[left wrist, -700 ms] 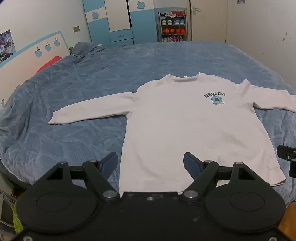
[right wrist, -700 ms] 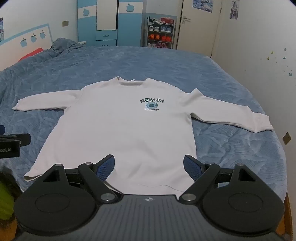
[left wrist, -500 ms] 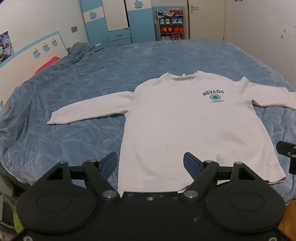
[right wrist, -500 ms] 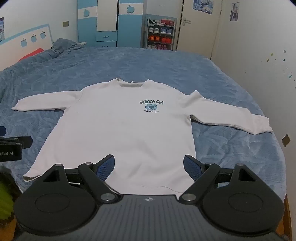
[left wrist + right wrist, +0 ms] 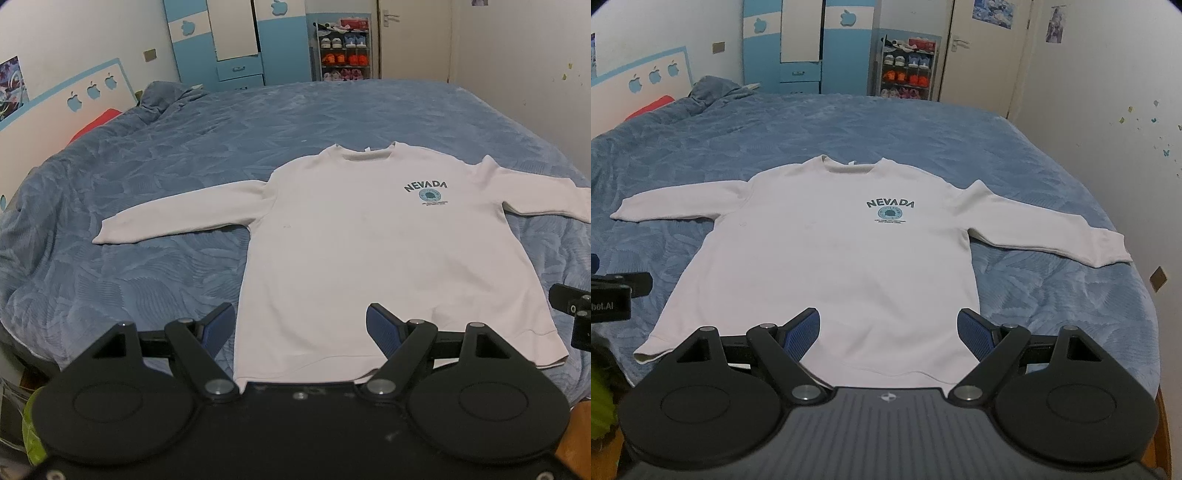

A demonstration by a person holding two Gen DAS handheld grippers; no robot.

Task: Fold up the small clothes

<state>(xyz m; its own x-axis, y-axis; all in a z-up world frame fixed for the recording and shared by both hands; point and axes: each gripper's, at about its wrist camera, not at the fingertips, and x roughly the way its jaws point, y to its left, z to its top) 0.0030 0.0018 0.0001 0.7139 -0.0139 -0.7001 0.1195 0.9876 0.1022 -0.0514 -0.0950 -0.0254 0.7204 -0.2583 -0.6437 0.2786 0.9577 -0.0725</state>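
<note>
A white long-sleeved sweatshirt (image 5: 362, 243) (image 5: 842, 266) with a teal NEVADA print lies flat, front up, on the blue bedspread (image 5: 184, 147) (image 5: 849, 122), both sleeves spread sideways and the collar at the far end. My left gripper (image 5: 301, 325) hovers open above the hem's left part, nothing between its blue pads. My right gripper (image 5: 888, 328) is open too, held over the hem's right half. Each gripper shows at the edge of the other's view: the right one (image 5: 574, 317), the left one (image 5: 617, 295).
The bed fills most of the room. A red pillow (image 5: 96, 123) lies at the headboard side on the left. A blue-and-white wardrobe (image 5: 236, 40), a shoe rack (image 5: 343, 51) and a door (image 5: 982, 48) stand along the far wall. A white wall runs close on the right.
Both cameras have drawn back and risen slightly, so the sweatshirt sits a little farther up in both views. The garment itself has not moved; both grippers stay open.
</note>
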